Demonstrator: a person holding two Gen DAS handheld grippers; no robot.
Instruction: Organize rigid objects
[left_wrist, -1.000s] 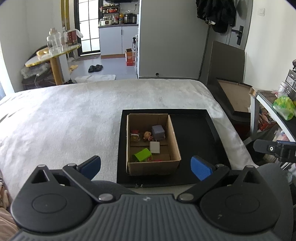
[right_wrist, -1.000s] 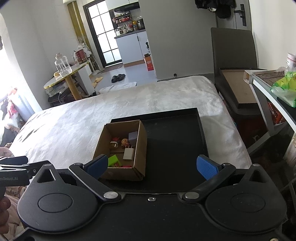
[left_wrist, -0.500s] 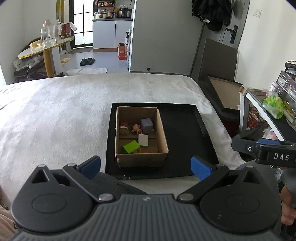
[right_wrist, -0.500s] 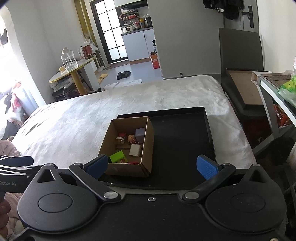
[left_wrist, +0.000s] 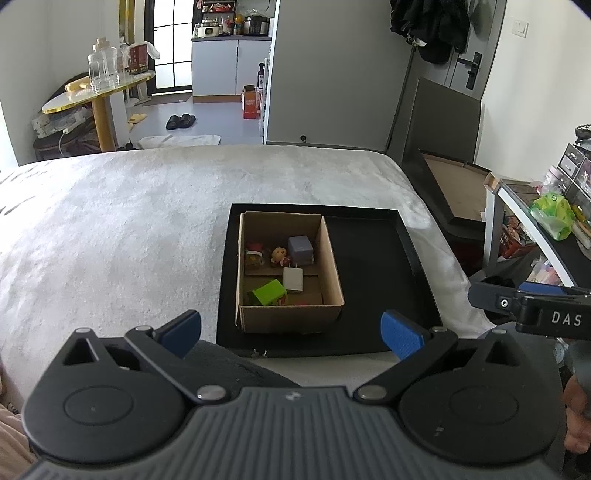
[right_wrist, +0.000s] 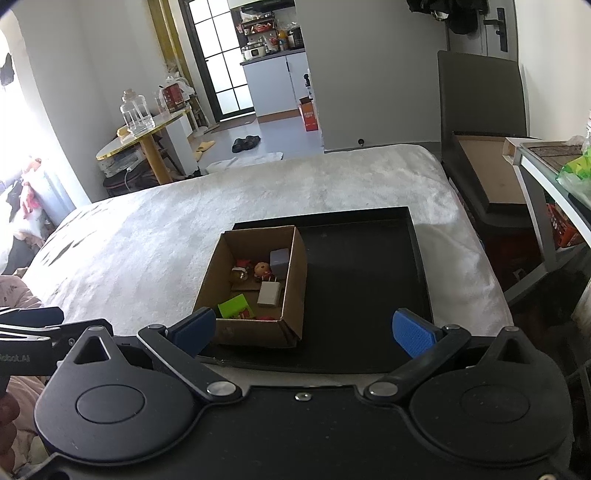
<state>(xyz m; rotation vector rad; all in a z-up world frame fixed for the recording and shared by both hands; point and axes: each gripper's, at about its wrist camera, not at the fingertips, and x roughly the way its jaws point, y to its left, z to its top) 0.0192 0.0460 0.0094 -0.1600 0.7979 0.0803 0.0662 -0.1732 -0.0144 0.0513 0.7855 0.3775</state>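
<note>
cardboard box (left_wrist: 288, 317) of small toys (left_wrist: 269, 292) on black tray (left_wrist: 376, 266), both tools (left_wrist: 291, 332) (right_wrist: 304, 330) released

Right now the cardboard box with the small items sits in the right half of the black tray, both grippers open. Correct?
Not quite: the cardboard box sits in the left half of the black tray, as the left wrist view shows. The left gripper and right gripper are open.

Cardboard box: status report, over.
Both grippers, left and right, open, empty. Cardboard box on black tray, small items inside. Nothing in the way.
</note>
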